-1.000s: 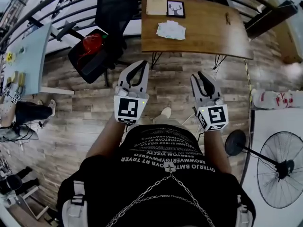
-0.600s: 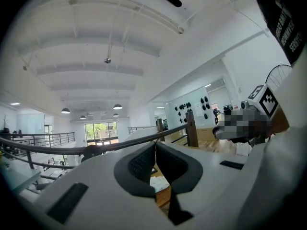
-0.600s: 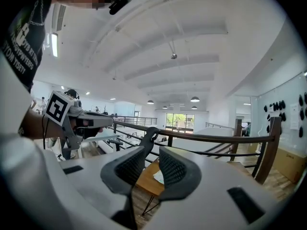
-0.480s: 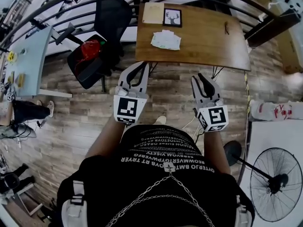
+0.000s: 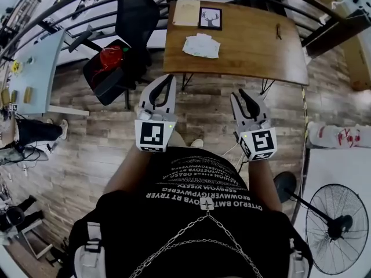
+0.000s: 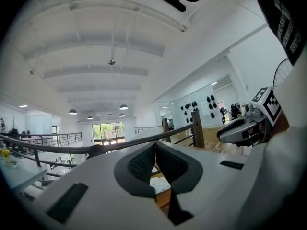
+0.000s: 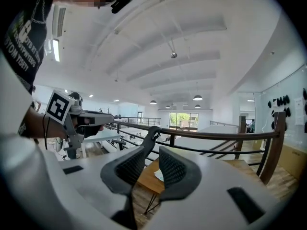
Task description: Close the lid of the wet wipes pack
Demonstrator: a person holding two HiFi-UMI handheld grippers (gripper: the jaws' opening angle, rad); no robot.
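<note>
The pack [image 5: 202, 45] lies near the worktop's [image 5: 261, 45] left edge, well beyond both claws. The left claw [image 5: 167, 78] is pinched together and empty; the right claw [image 5: 239, 95] is narrowly parted and empty. Best to step closer first, then press the lid flat.

Even daylight is filling the head view, and only soft, faint shadows are falling on the plank floor [image 5: 87, 149] beneath the wooden table [image 5: 249, 45]. In the left gripper view the far windows [image 6: 108, 131] are blowing out to a pale glare at centre left. Round ceiling lamps [image 7: 197, 97] are glowing in the right gripper view. All three pictures are bending strongly toward their edges, with black corners closing in. Near the lens, the left gripper [image 6: 154, 144] and right gripper [image 7: 153, 148] are looking slightly soft.
</note>
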